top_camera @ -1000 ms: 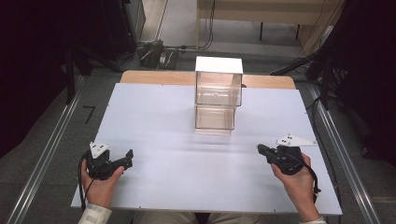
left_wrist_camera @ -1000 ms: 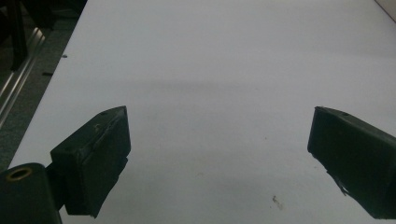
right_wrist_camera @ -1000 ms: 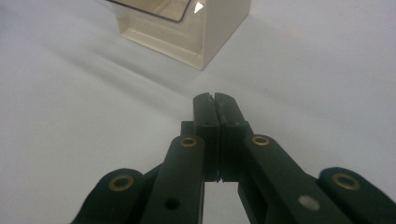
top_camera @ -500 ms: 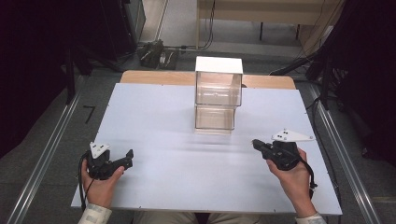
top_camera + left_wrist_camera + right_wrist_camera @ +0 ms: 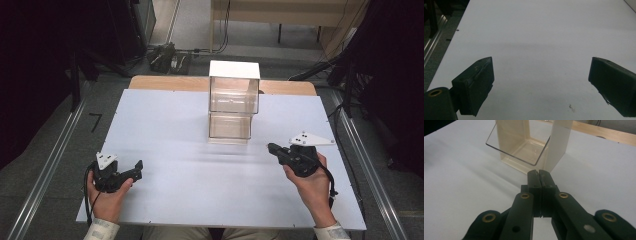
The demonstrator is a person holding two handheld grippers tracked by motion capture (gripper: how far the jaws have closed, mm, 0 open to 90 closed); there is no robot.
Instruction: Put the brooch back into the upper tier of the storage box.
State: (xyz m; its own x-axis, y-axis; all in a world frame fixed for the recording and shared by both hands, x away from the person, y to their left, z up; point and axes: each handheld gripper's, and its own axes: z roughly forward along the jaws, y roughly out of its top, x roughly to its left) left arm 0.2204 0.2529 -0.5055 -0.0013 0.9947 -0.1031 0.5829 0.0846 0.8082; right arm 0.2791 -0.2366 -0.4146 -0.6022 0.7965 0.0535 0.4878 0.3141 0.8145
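The white table board (image 5: 165, 130) is found bare except for one item, with grey floor and metal rails to either side.

A clear plastic box (image 5: 233, 102) with a white top is set upright toward the far middle of the board, well apart from both grippers. It is seen as two stacked compartments; in the right gripper view the box (image 5: 524, 142) shows an open front, a cream-tinted base and a clear panel edge. No contents can be made out in either compartment.

The right gripper (image 5: 272, 148) is held near the board's right edge, pointed toward the box, with its jaws pressed together and nothing between them. The same closed state is confirmed in the right gripper view (image 5: 539, 173).

The left gripper (image 5: 138, 167) is held at the near left corner, with its jaws spread wide and empty over bare board in the left gripper view (image 5: 540, 75).

Progress is judged as barely begun: the box is untouched, nothing is held, and approach and contact are all left to do.
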